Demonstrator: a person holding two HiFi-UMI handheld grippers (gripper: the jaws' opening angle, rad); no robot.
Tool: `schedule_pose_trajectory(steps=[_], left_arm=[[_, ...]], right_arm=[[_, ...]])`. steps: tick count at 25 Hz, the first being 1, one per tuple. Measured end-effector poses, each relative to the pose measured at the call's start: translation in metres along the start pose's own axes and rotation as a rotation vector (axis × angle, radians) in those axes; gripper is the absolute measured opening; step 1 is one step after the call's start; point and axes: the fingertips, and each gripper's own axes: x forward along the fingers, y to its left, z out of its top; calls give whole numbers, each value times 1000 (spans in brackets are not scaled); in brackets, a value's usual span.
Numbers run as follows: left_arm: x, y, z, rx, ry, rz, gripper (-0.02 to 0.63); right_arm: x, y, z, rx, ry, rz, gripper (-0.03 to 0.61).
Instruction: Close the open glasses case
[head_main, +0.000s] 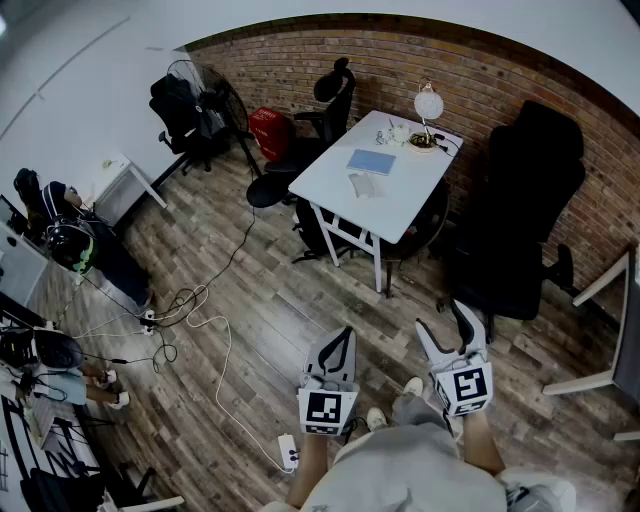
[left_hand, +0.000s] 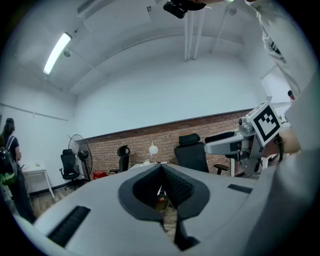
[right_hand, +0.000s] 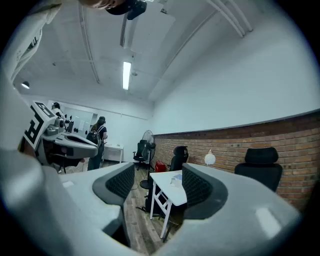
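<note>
One glasses case (head_main: 362, 184), apparently the small grey item by the blue notebook (head_main: 371, 161), lies on the one white counter (head_main: 400, 205). It is well apart from both grippers, straight ahead; long axis unreadable. Left gripper (head_main: 338, 345) jaws are pressed together. Right gripper (head_main: 447, 322) jaws are spread and empty.

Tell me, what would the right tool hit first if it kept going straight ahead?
Probably the white rectangular table, framed between the right tool's open jaws; only wooden floor seems to lie before it, though depth is unclear.
</note>
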Motion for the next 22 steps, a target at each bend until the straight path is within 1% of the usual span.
schedule_pose_trajectory(steps=[3, 11, 17, 22], left_arm=[[-8, 1, -3, -4, -2, 8, 5], [5, 3, -8, -12, 2, 3, 5], [36, 7, -11, -11, 14, 12, 5], [66, 14, -11, -14, 25, 23, 5]], right_arm=[[-4, 8, -2, 38, -2, 3, 299], [6, 12, -9, 24, 22, 23, 299], [31, -8, -19, 33, 39, 35, 299], [56, -25, -20, 28, 44, 61, 299]])
